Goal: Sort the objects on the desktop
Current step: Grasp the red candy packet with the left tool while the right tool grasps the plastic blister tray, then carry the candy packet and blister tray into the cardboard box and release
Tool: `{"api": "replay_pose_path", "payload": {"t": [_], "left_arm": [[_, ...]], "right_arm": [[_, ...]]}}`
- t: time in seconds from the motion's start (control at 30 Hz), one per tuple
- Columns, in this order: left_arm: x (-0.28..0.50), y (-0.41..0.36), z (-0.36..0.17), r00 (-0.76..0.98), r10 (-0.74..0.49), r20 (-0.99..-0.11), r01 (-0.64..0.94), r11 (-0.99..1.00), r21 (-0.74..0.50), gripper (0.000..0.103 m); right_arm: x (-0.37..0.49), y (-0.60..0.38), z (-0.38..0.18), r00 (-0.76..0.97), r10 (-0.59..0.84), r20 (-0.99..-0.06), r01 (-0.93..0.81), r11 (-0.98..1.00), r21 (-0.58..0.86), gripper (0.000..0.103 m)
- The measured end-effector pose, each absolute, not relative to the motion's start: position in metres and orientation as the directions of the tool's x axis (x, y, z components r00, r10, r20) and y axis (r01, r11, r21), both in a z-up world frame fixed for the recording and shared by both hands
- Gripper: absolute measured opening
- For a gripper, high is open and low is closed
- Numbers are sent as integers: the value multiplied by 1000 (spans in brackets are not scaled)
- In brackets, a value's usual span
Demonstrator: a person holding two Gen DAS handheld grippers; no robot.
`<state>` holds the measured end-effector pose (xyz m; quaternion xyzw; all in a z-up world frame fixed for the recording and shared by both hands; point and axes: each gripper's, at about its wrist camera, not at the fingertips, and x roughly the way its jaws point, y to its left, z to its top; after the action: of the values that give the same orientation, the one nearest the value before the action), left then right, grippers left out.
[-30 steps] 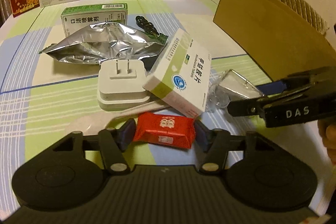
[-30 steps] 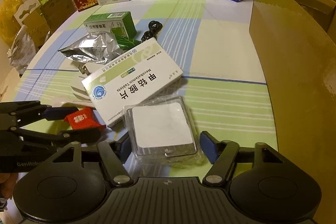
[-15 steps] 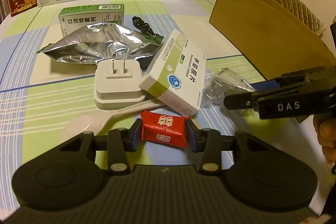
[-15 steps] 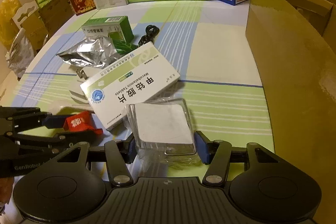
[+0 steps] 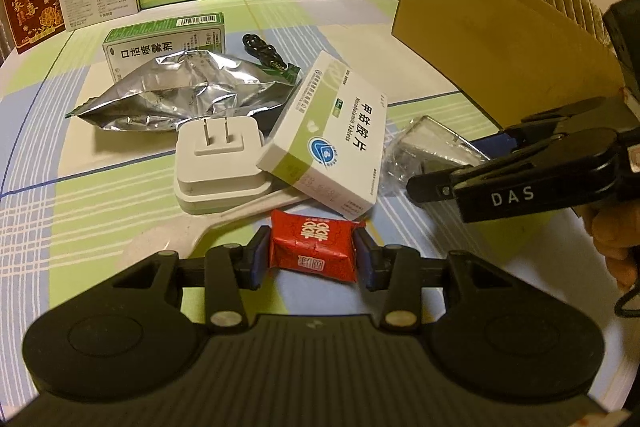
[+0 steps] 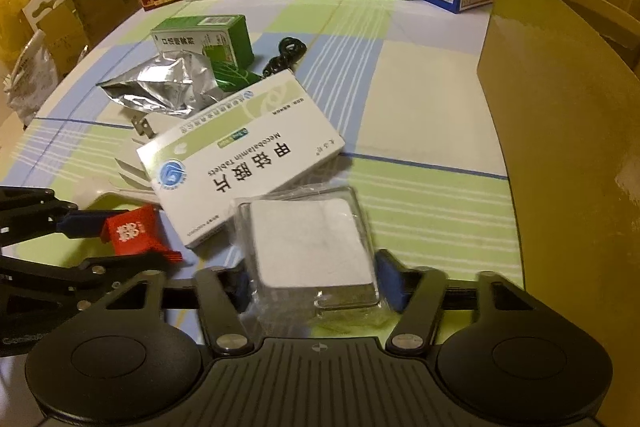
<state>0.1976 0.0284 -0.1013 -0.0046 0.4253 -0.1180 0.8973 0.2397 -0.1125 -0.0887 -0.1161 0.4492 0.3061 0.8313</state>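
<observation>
Closing in from both sides, the two tools now clamp their picks at the near edge of the desk: a second ago each stood wide around its object, and now the left tool pinches the red candy packet between its blue pads, while the right tool squeezes the clear plastic case with the white square inside. Both grasps look made, so the sorting appears ready to pass from picking to carrying, most likely toward the cardboard box standing at the right.

The left camera alone shows the white plug adapter, prongs up, with the tablet box tilted against it, and a pale spoon running beneath both; it also shows the right tool's fingers from the side, gripping the case just right of the tablet box. The right camera reveals the case's flat white face, the candy packet held at its left, and how close the cardboard wall rises. The foil pouch and the green carton lie farther back, untouched.
</observation>
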Motion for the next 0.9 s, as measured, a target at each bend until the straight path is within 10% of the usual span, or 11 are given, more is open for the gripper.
{"api": "replay_pose_path", "payload": {"t": [0.9], "left_arm": [[119,2,-40,716,-159,-680,97,987,-129,37]], "right_arm": [[146,-187,-3,569,484,-664,-533,833,150,52]]}}
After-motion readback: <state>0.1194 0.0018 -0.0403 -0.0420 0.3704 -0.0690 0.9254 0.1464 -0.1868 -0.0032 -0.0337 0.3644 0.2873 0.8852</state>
